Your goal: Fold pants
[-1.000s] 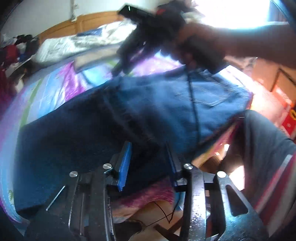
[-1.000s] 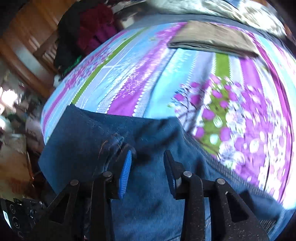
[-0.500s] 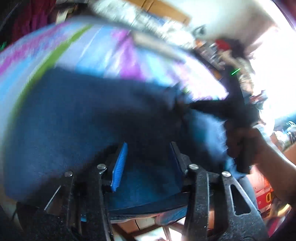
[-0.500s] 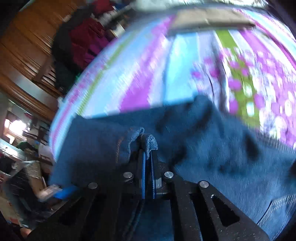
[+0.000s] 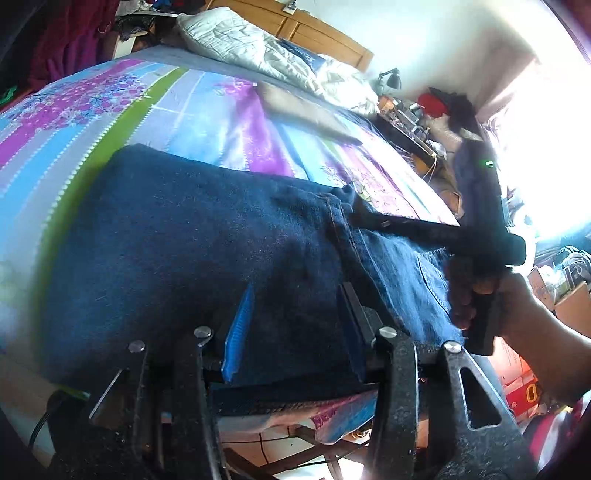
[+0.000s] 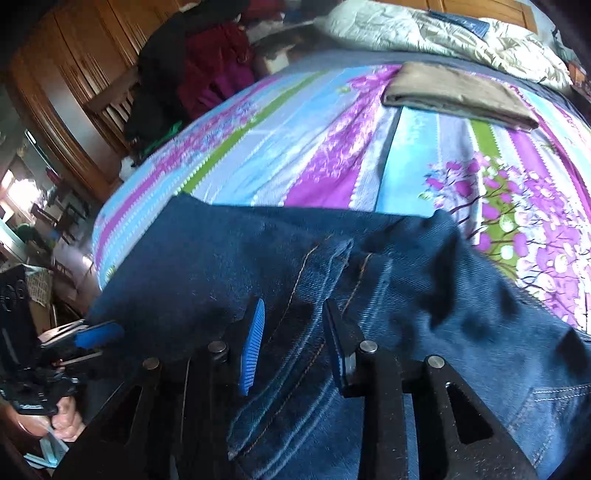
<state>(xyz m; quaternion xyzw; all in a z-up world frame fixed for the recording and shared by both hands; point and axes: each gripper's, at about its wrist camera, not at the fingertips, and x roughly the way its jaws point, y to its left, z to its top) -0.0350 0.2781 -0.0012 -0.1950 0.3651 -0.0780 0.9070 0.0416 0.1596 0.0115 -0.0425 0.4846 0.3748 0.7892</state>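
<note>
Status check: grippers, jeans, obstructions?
Left gripper open, right gripper open, both over dark blue denim jeans. Jeans folded on striped floral bedsheet. Folded tan cloth apart, clear.

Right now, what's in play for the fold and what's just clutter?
In play:
jeans, folded on the striped bedsheet
left hand-held gripper, open over the denim
right hand-held gripper, open over the seam

Lying about:
folded tan cloth
white quilt
dark and red clothes by the wardrobe
</note>
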